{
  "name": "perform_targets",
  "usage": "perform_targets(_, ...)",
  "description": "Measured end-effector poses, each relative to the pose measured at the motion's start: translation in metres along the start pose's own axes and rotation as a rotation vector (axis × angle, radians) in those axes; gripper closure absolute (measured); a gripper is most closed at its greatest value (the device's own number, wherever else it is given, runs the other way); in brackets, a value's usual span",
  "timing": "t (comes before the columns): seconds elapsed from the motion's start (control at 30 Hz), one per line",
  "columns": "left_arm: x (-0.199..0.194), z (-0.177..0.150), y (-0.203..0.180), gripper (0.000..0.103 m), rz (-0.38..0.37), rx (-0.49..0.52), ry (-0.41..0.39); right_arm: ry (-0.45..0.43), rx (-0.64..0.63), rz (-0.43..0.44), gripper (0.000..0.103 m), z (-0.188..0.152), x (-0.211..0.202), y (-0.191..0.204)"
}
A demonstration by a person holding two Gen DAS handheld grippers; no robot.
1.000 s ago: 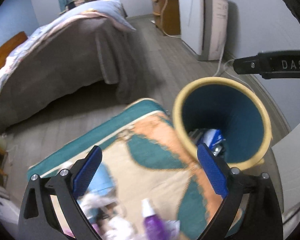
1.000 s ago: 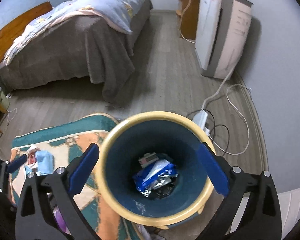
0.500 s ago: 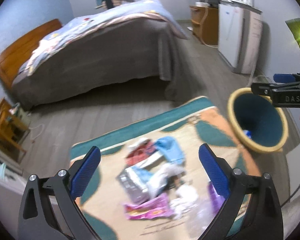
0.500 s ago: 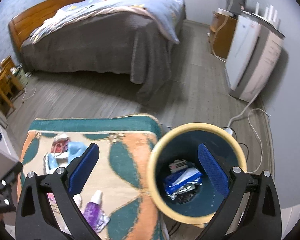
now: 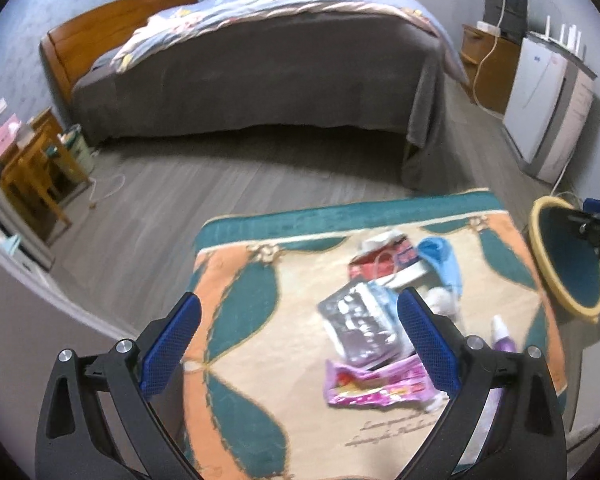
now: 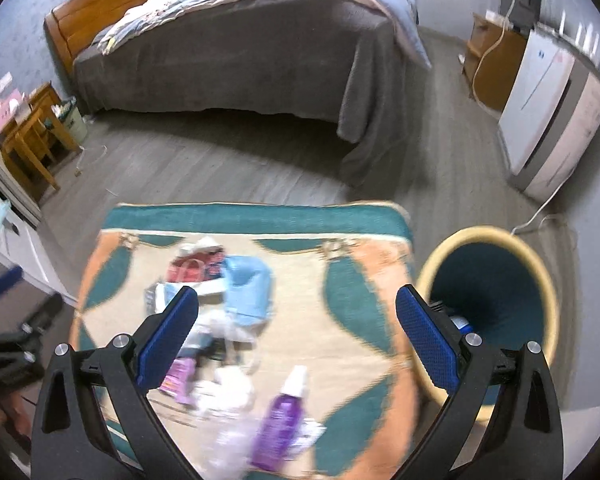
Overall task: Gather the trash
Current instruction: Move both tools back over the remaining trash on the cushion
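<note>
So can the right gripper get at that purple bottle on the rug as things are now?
Probably yes. The right gripper is open and empty, and the purple bottle lies on the rug just ahead of it, with nothing covering it.

— Woven cloth rug [image 5: 236,312], matt and soft; crinkled glossy foil on the silver wrapper [image 5: 360,332], shiny plastic film on the pink packet [image 5: 376,388].

— Smooth plastic on the purple bottle [image 6: 280,420] and bin [image 6: 496,280]; matt grey wood-grain floor [image 6: 220,168]; textured blue pads [image 6: 424,336], matt black frames.
</note>
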State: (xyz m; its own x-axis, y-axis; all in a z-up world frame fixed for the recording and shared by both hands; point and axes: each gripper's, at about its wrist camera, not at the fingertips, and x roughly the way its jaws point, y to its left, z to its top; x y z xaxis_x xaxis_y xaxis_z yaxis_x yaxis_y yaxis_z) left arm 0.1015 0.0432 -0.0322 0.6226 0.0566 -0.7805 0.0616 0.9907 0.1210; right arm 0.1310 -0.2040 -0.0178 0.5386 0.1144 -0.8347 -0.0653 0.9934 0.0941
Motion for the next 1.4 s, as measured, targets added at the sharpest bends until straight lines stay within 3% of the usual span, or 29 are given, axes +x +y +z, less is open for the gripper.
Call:
perform_targets(0.2,0.027,-0.011,0.012,0.005,0.026,0.021,0.075,0.065,0.043,0.028,0.006,-0.003,0.027,0.022)
perform_targets(0.53,0.073,-0.041,0.009,0.005,-0.004,0.022,0.182,0.121,-0.064,-0.08,0.006,-0.002,0.074,0.032)
perform_targets(1.03,0.091,-0.071,-0.035,0.006,-0.157,0.164,0.253,0.196,-0.072,-0.067,0.007,-0.006,0.109,0.05)
perform_targets(1.23,0.099,-0.077,-0.045,0.009,-0.185,0.207,0.285,0.225,-0.074,-0.057,0.023,-0.006,0.123,0.056)
perform_targets(1.4,0.107,-0.086,-0.051,0.035,-0.215,0.236,0.341,0.274,-0.086,-0.061,0.044,-0.008,0.144,0.057)
